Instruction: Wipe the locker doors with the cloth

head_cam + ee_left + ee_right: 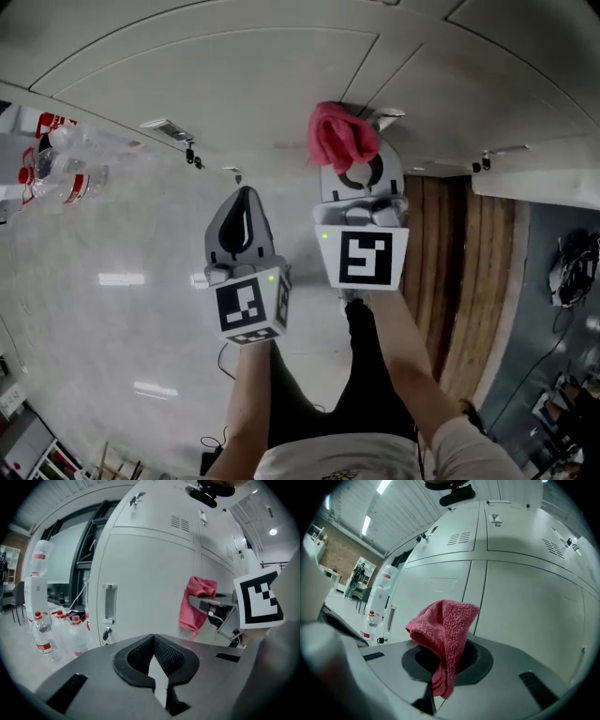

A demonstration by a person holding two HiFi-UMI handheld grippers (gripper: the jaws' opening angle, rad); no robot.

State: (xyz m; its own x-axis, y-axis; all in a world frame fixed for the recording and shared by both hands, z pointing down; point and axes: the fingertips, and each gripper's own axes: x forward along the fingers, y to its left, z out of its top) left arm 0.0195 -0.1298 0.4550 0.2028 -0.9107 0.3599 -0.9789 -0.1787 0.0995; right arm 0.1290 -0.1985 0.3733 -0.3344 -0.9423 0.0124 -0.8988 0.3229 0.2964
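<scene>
A red cloth [339, 136] [445, 620] is bunched in my right gripper [353, 161] [449, 665], which is shut on it and held up close to a white locker door [234, 84] [525, 602]. Whether the cloth touches the door I cannot tell. The left gripper view shows the cloth [197, 599] hanging in front of the door [150, 573]. My left gripper [246, 193] [152, 638] is shut with nothing in it, lower and to the left of the right one, pointing at the lockers.
Several water bottles [56, 164] [51, 630] stand on the floor at the left, beside a water dispenser [37, 588]. A recessed handle [109, 603] and small locks [192, 155] stick out from the doors. Wooden flooring [459, 281] and cables [572, 267] lie at the right.
</scene>
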